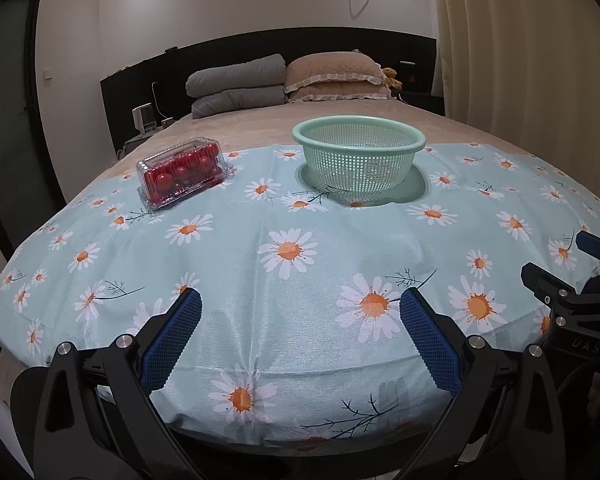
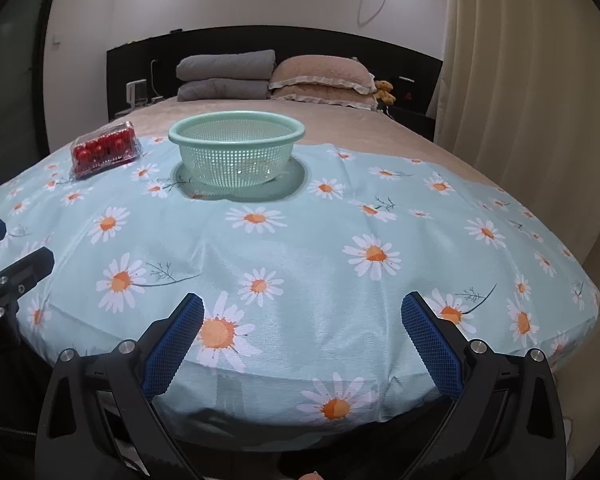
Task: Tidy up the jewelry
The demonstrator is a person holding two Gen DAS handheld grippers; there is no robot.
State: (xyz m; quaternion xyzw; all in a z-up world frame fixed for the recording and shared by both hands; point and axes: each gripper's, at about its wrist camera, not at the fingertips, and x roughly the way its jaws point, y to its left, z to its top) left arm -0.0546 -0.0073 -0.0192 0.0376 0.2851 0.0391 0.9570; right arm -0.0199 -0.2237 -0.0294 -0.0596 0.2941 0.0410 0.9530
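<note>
Mint-green daisy cloth (image 1: 236,264) covers the near end of the bed (image 1: 260,124), and both of our tools hover just over its front edge. We've got the left hand-held gripper (image 1: 300,312) with its blue pads spread wide and nothing between them, same deal for the right hand-held gripper (image 2: 302,316): gaping apart, empty. In the left view the right one pokes in at the far right edge, so they sit side by side.

Ahead of the left hand-held gripper and off to its left sits a clear plastic clamshell box (image 1: 184,174), lid closed, packed with shiny red round beads (image 1: 180,170). From the right hand-held gripper the box is far ahead and well to the left. We can't tell exactly what the red pieces are.

A green perforated plastic basket (image 2: 236,152) stands upright ahead of the right hand-held gripper, slightly left, and beside the box but apart from it. Pillows (image 2: 320,80) and folded grey blankets (image 2: 224,76) are stacked at the headboard (image 2: 340,46).
</note>
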